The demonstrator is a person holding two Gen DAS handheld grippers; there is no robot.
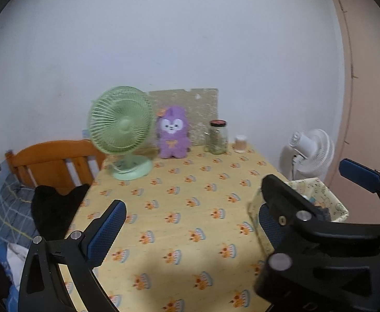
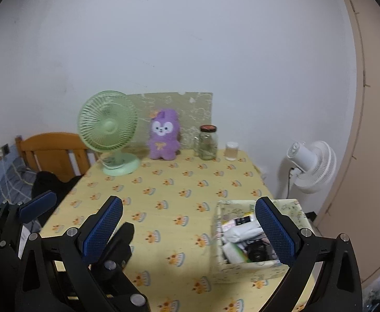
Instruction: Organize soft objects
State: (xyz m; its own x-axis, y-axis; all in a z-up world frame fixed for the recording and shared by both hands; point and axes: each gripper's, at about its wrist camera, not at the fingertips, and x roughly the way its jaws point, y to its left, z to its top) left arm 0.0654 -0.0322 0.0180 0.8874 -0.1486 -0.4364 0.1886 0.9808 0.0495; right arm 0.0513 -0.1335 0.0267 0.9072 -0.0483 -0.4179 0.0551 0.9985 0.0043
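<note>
Both pairs of fingers were spread wide and held nothing. The left gripper (image 1: pixel 190 230) hung over the near part of the tabletop (image 1: pixel 179 189), and the right gripper (image 2: pixel 192 230) hung just beside it, with its right finger (image 2: pixel 274 231) above the fabric box (image 2: pixel 242 267). The fingers were black plastic with blue, rough, dotted pads.

The task's thing, as I judged it, was the purple plush toy (image 1: pixel 173 136). It stood straight ahead of both grippers, well apart from them, at the far edge of the tabletop. Its long axis was upright, and its back leaned against a flat board (image 1: pixel 200 109) at the wall. Neither hand seemed clearly nearer; the toy lay a little left of center for the right gripper.

The toy looked fluffy and rounded. To its left stood a green fan (image 1: pixel 121 130) with a wire grille, very near it. To its right stood a glass jar (image 1: pixel 218 137) with a dark lid. The tabletop cloth was yellow with small cake prints.
</note>
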